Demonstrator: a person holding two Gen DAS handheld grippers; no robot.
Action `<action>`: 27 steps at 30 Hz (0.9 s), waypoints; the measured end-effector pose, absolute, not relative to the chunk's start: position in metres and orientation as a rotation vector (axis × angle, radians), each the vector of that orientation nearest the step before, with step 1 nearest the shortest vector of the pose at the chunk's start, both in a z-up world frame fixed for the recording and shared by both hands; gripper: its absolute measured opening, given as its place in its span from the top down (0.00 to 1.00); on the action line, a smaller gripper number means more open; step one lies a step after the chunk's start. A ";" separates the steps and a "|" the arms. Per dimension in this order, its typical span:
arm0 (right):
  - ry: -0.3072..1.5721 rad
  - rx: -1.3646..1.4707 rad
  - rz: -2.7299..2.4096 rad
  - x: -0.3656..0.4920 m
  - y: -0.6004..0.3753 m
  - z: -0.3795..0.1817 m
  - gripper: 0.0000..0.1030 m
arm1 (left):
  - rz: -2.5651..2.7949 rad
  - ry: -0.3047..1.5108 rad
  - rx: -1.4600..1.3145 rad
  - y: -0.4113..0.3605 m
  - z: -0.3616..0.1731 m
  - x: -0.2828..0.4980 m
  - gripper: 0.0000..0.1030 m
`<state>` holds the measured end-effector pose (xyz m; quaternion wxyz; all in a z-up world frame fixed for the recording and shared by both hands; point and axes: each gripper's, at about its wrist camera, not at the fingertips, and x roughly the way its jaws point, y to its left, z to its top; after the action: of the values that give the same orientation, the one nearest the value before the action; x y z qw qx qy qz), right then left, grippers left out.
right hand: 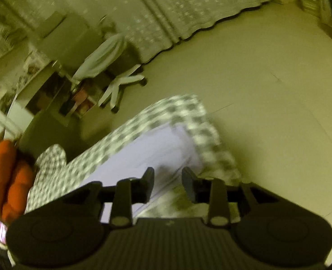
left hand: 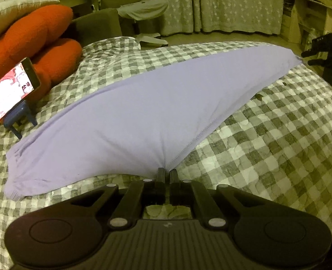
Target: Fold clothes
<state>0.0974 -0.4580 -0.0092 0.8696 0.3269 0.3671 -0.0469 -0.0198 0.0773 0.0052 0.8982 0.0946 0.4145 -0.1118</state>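
No brand, label or legible writing shows; the phone [left hand: 9, 90] screen, left of the left gripper [left hand: 166, 171], displays only unreadable red-and-white graphics.

The right wrist view is motion-blurred, so cloth detail there is hard to make out. The right gripper [right hand: 167, 175] appears in the left wrist view only partly, cut off at the frame's right edge.

Count: one lilac garment [left hand: 143, 103], one checked bed [left hand: 267, 146], two orange cushions [left hand: 31, 36], one phone on one blue stand [left hand: 22, 117], one white chair [left hand: 143, 15].

The left gripper is clamped on the garment's near edge; the garment stretches ahead of it across the bed. The right gripper's jaws stand apart with nothing pinched; the garment lies ahead and below.
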 end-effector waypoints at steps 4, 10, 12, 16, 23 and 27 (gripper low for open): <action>0.764 0.754 -0.116 0.098 -0.475 -0.022 0.65 | -0.237 0.878 0.147 0.082 0.007 -0.017 0.96; 0.763 0.694 -0.097 0.109 -0.466 -0.027 0.76 | -0.248 0.880 0.147 0.082 0.007 -0.015 0.94; 0.770 0.645 -0.093 0.112 -0.460 -0.026 0.86 | -0.254 0.881 0.150 0.082 0.006 -0.014 0.90; 0.762 0.559 -0.124 0.111 -0.453 -0.018 0.92 | -0.263 0.880 0.162 0.080 0.005 -0.014 0.86; 0.759 0.490 -0.154 0.114 -0.447 -0.016 0.93 | -0.297 0.887 0.142 0.086 0.007 -0.014 0.76; 0.756 0.536 -0.140 0.112 -0.452 -0.020 0.89 | -0.342 0.861 0.099 0.094 0.018 -0.021 0.71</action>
<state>0.1119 -0.4516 -0.0204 0.8922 0.2585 0.3642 -0.0677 -0.0207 0.0941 0.0182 0.8935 0.0478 0.4149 -0.1650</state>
